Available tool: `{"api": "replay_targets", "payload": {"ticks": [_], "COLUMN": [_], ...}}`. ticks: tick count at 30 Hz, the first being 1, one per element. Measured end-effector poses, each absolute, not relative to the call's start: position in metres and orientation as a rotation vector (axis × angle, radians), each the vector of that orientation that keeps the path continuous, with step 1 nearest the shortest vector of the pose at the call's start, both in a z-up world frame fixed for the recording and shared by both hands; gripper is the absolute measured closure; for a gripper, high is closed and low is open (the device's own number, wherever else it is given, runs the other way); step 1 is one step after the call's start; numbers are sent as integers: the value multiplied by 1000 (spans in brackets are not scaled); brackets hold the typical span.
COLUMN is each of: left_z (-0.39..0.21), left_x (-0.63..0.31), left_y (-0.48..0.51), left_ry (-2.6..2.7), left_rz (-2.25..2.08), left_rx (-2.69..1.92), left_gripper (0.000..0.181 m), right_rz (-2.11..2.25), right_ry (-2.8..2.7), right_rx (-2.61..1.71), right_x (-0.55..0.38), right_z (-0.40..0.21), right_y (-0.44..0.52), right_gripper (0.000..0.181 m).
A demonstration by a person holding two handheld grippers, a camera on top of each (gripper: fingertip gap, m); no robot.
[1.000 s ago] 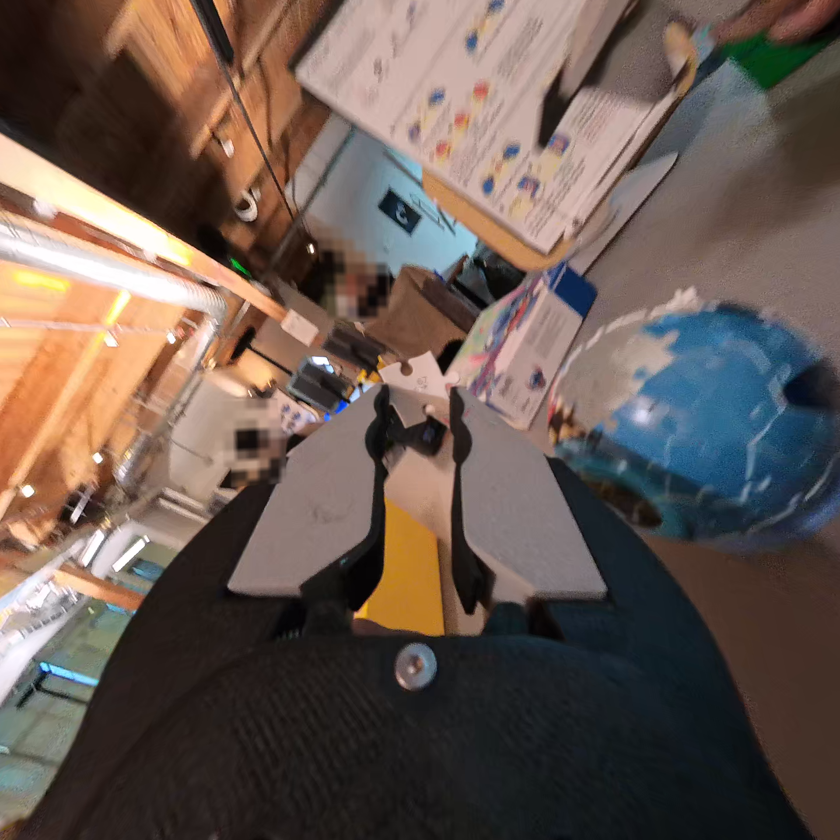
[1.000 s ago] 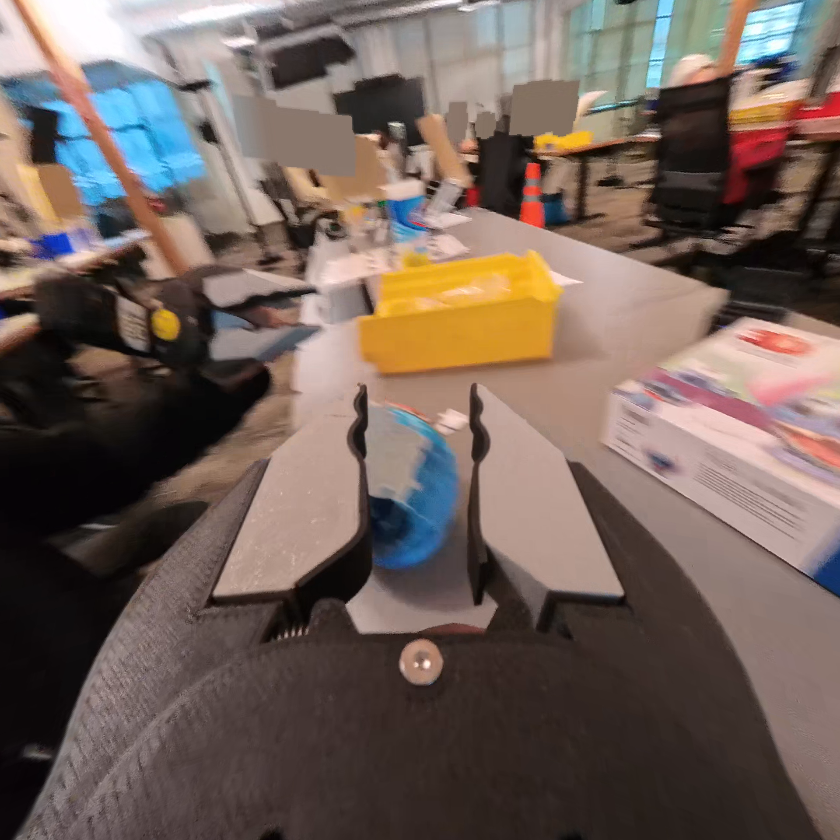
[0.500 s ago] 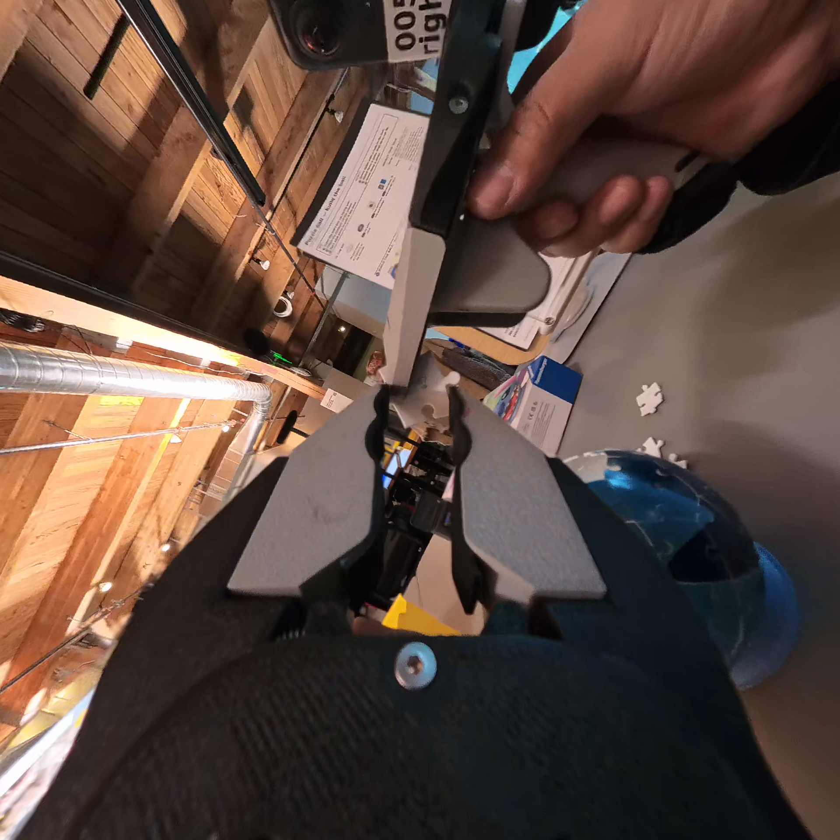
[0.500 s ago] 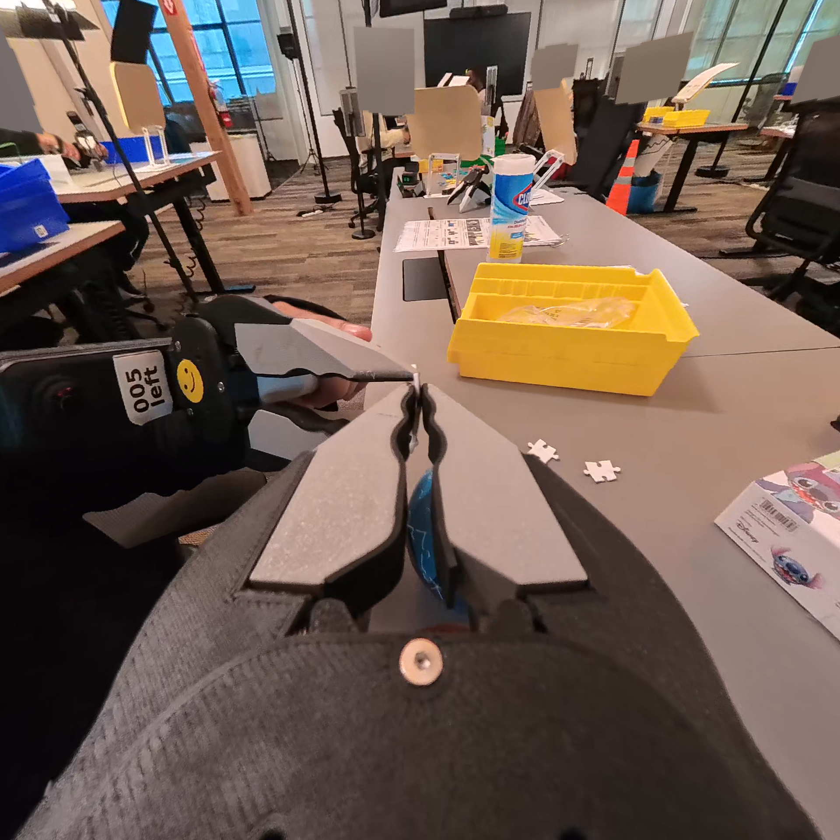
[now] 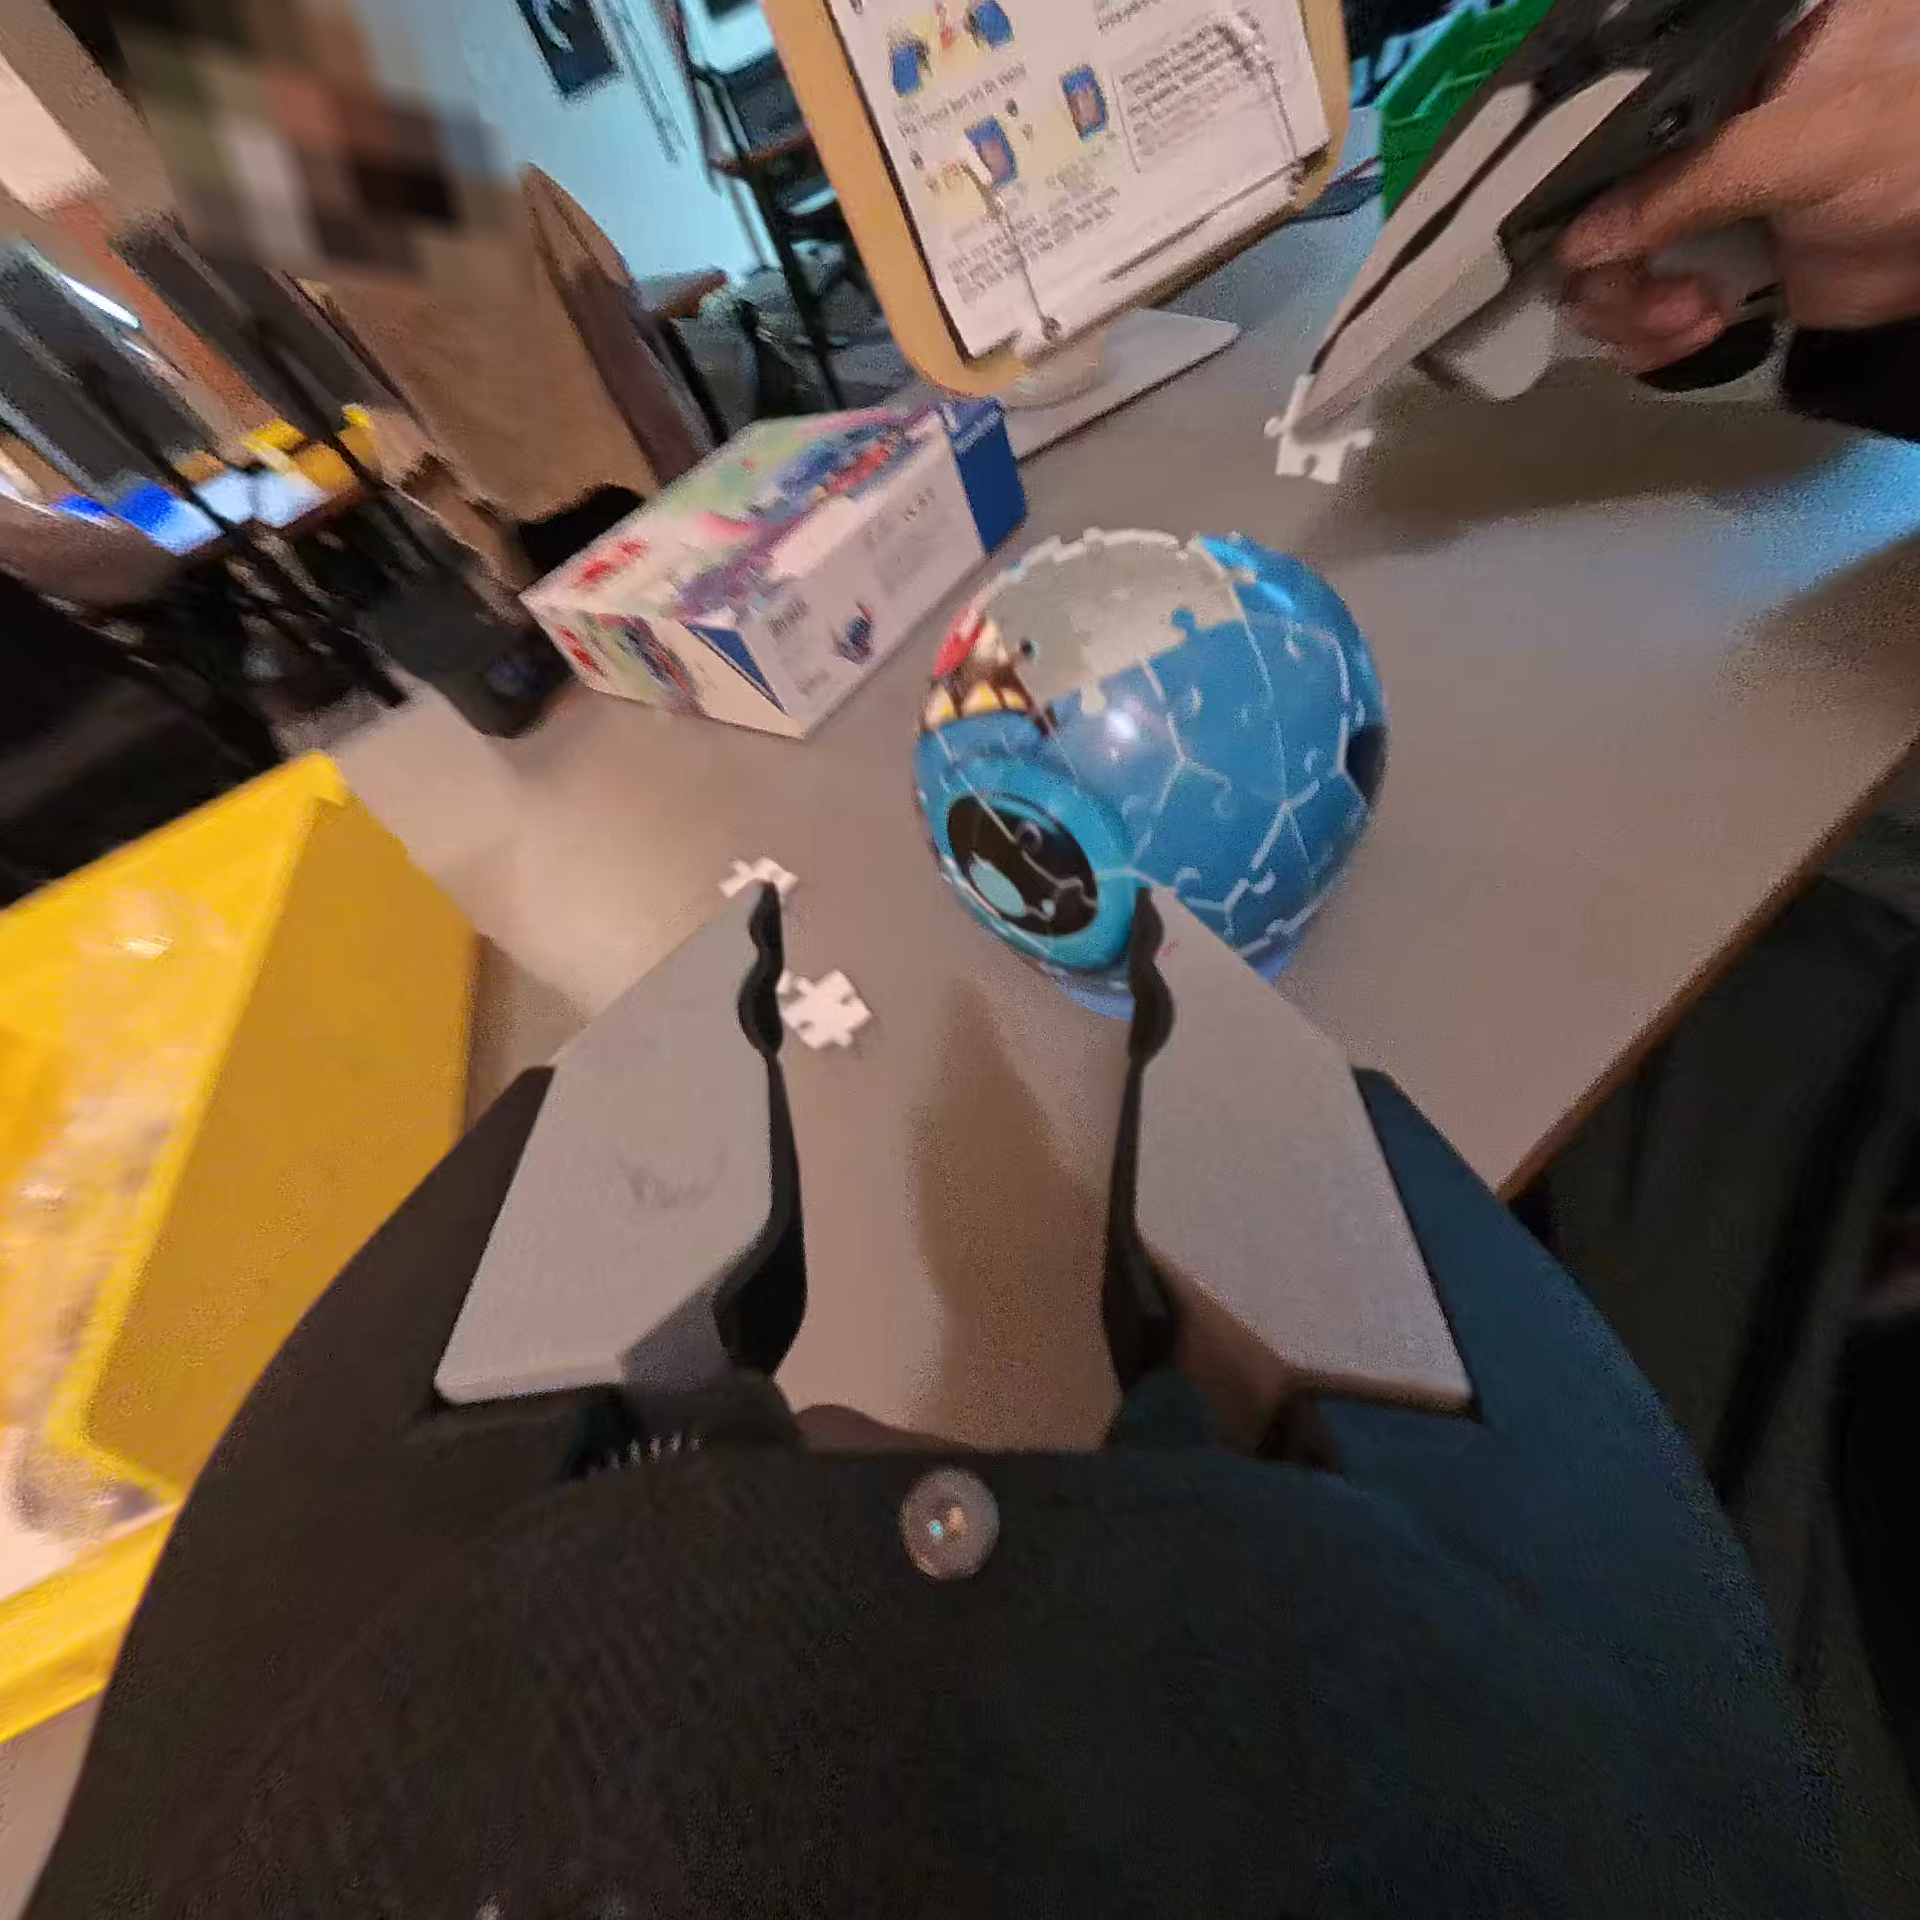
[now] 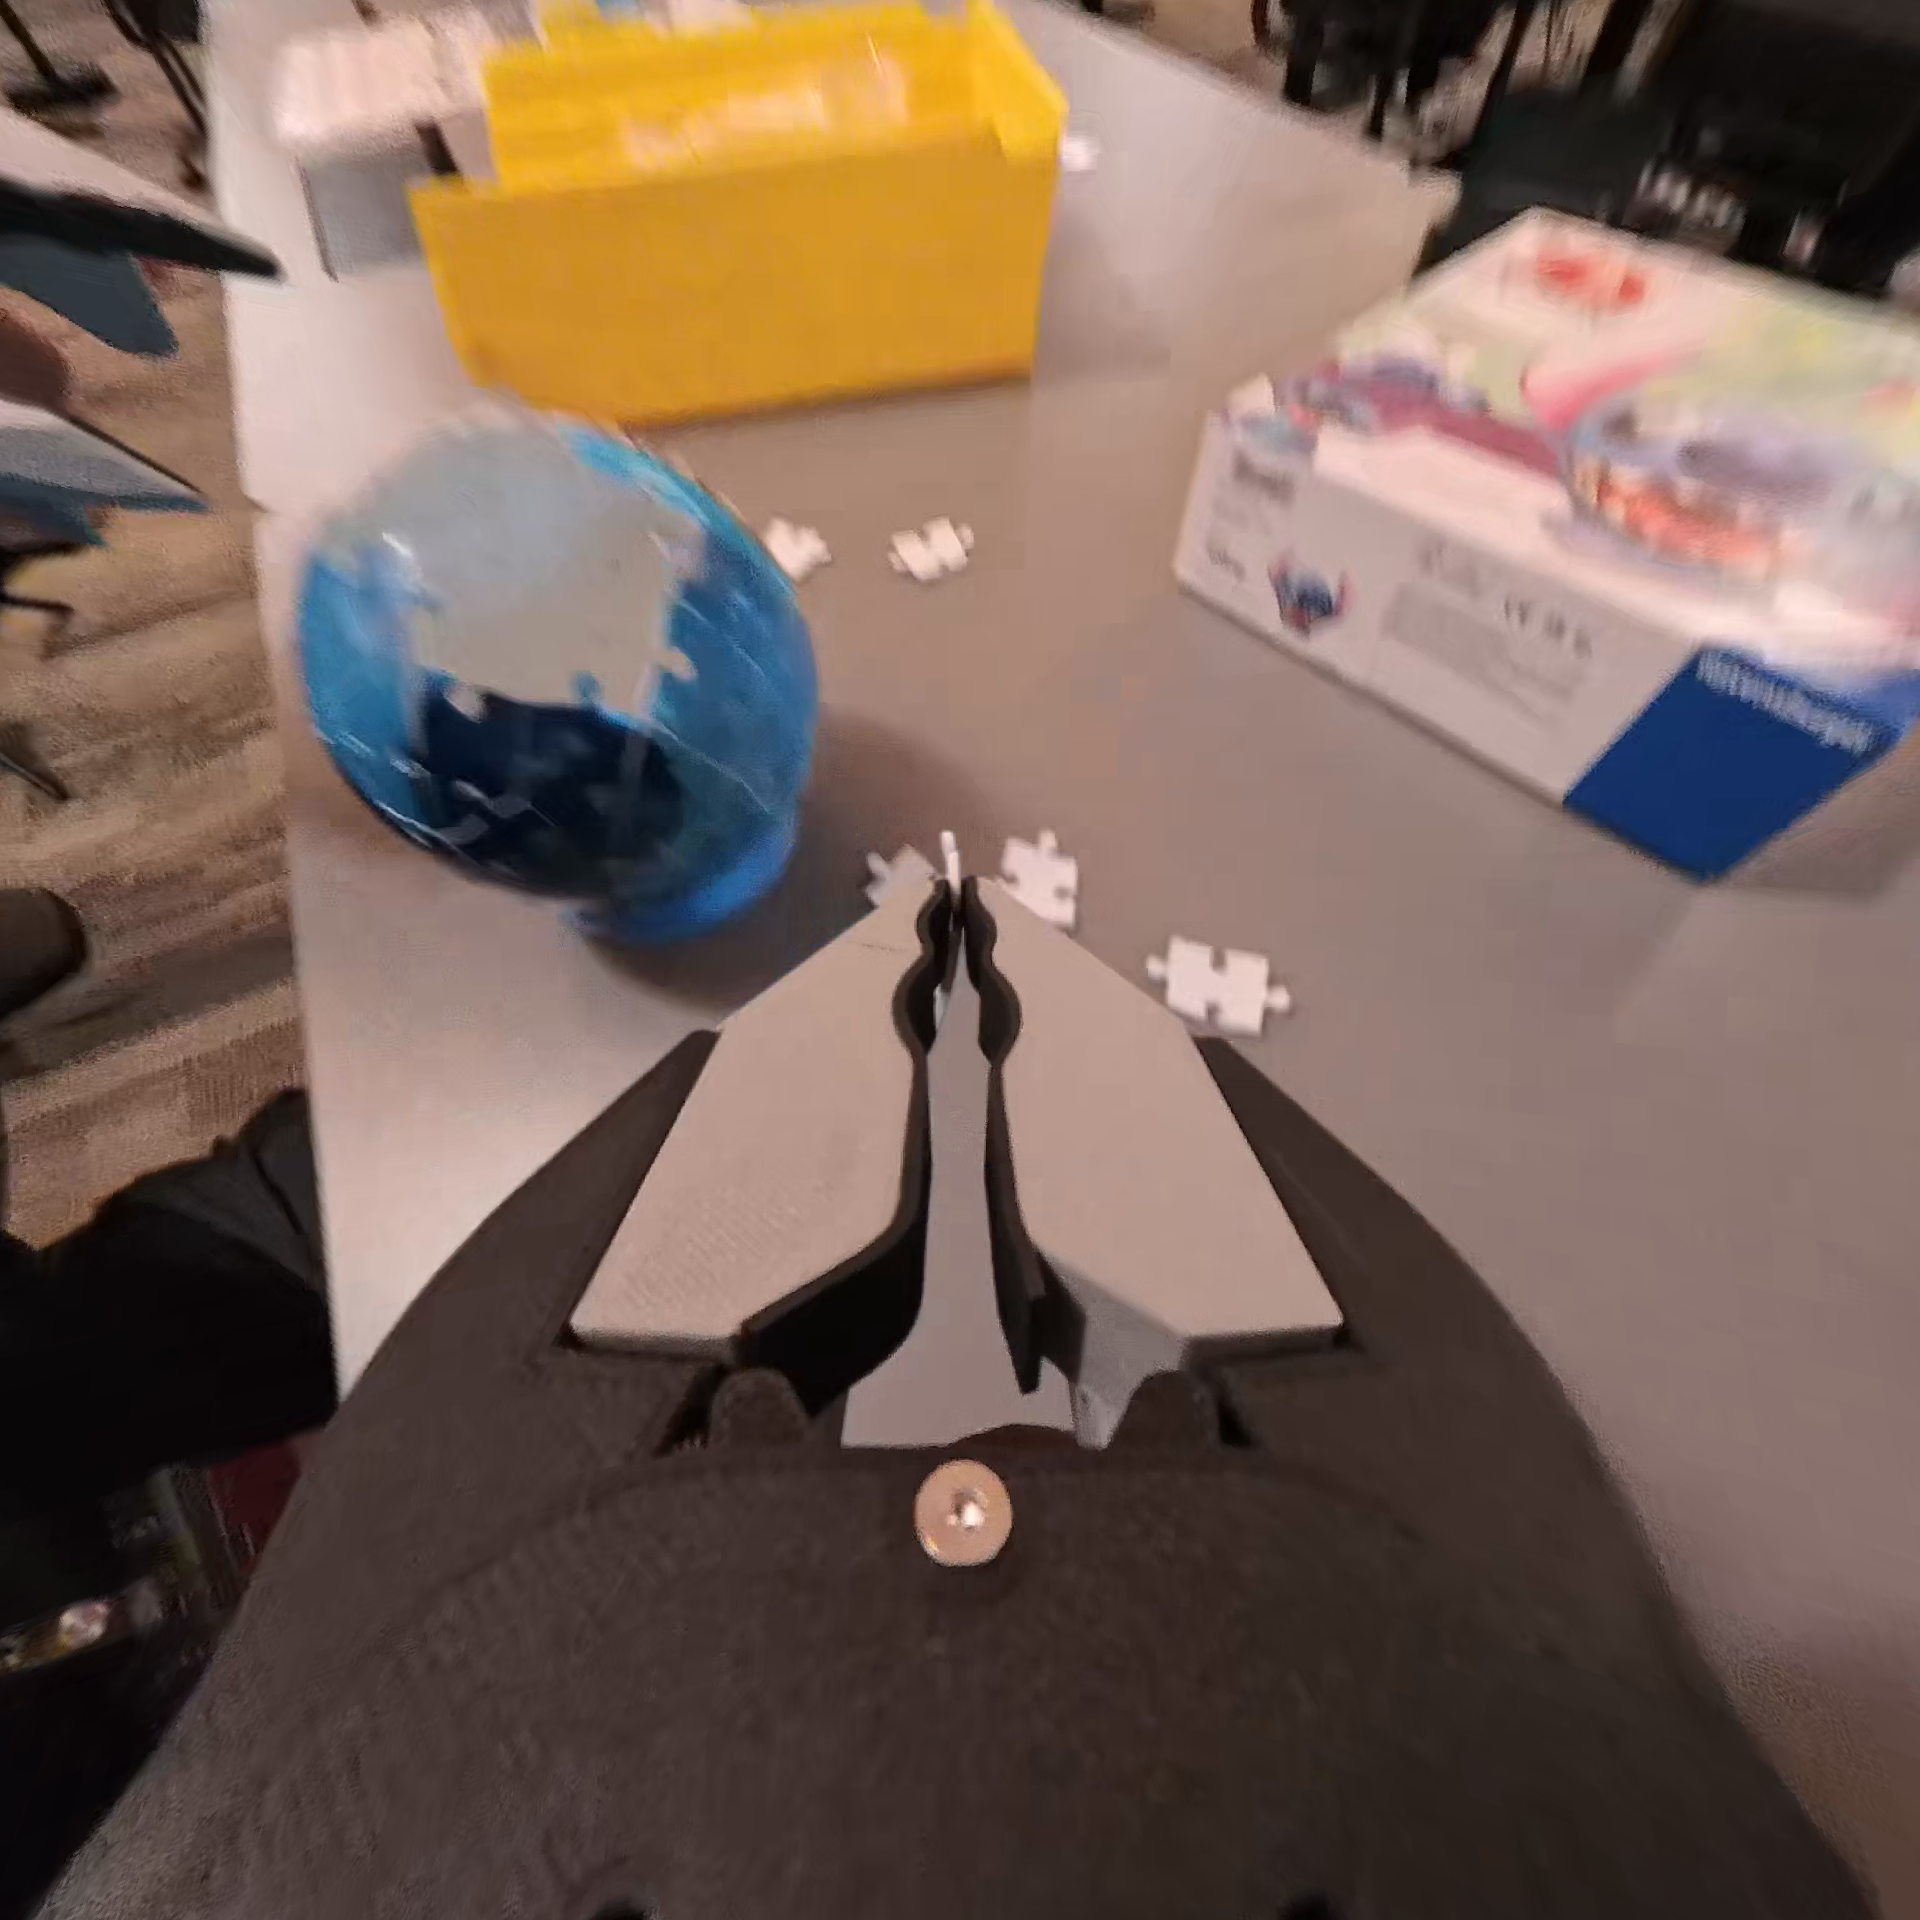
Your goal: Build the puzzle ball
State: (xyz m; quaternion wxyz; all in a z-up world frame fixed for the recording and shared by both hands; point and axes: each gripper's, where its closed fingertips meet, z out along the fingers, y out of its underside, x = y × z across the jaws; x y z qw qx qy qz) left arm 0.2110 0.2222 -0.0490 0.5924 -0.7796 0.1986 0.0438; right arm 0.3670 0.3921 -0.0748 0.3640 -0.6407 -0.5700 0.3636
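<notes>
The grey worktop [image 5: 1621, 665] carries a yellow bin [image 6: 748, 260] at its far edge and a puzzle box [image 6: 1558, 582] near the right edge. The blue puzzle ball [image 6: 551, 686], partly built, sits close to the left edge. The left gripper [image 5: 951, 920] gapes wide, empty. The right gripper [image 6: 953, 894] pinches a white puzzle piece [image 6: 948, 854]; loose pieces [image 6: 1216, 985] lie beside it.

Fig.: tabletop layout, right wrist view.
Puzzle ball [image 6: 540, 675] at near left on table [image 6: 1351, 1143]; bin [image 6: 738, 260] far behind it; box [image 6: 1558, 613] at right. Two loose pcs [image 6: 930, 545] lie betw. ball & box, w/ more pcs [image 6: 1216, 982] nearer, just right of ball. Left wrist view: instruction stand [image 5: 1060, 177] sits far behind box.
</notes>
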Motion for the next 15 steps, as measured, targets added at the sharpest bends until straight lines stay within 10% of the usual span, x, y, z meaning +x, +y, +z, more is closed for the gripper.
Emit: {"api": "replay_targets", "payload": {"ticks": [15], "left_z": [-125], "left_x": [182], "left_y": [257], "left_ry": [580], "left_rz": [102], "left_rx": [-1927], "left_gripper": [100], "right_rz": [1174], "right_ry": [-1487], "right_rx": [-1646], "right_x": [345], "right_z": [-75], "right_y": [382], "right_gripper": [181]}}
